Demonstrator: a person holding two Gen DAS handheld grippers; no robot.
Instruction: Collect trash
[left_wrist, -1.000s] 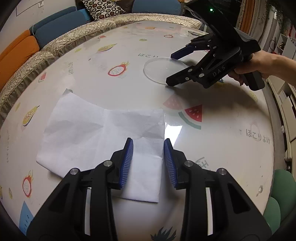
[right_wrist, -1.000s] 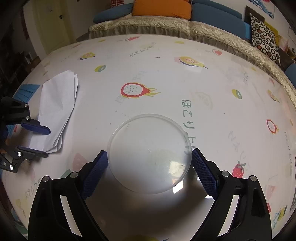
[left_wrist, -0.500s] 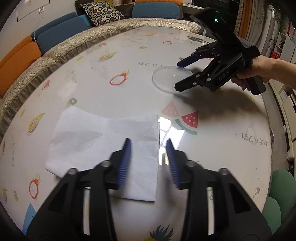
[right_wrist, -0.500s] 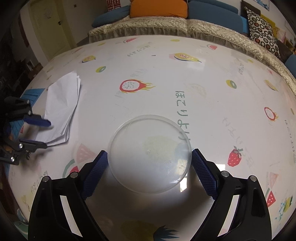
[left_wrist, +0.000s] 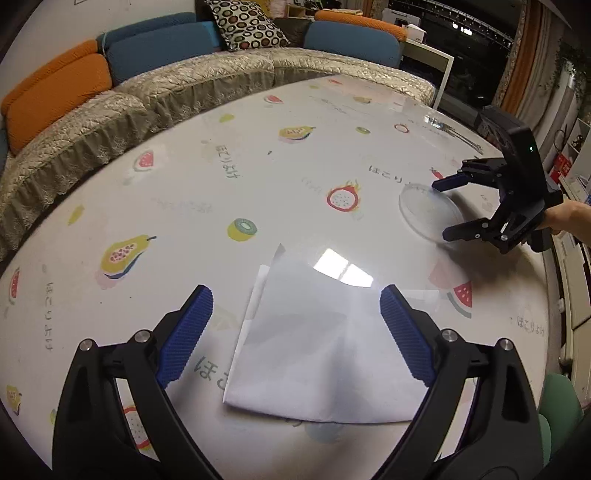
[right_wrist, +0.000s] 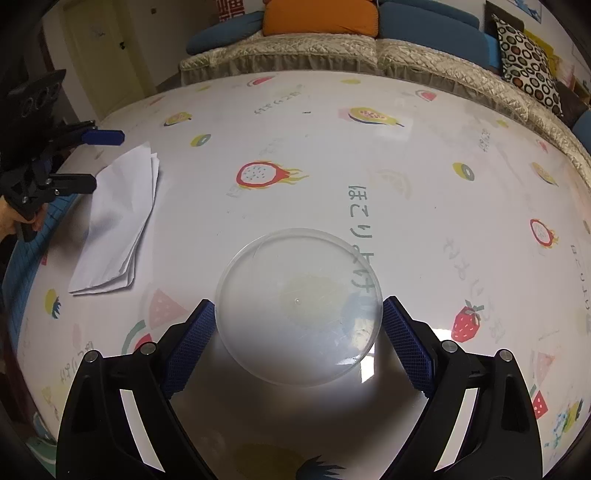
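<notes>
A folded white paper lies flat on the fruit-print table, between the wide-open fingers of my left gripper, which hovers above it. The paper also shows at the left of the right wrist view. A clear round plastic lid lies on the table between the blue pads of my right gripper; the pads stand at its two sides and the jaws are open wide. In the left wrist view the lid and my right gripper are at the far right.
A round table with a white fruit-print cover fills both views. A sofa with orange and blue cushions curves behind it. A green chair stands at the table's right edge.
My left gripper has opened wide and turned, so the paper now lies between its fingers. My right gripper has stayed around the lid.
</notes>
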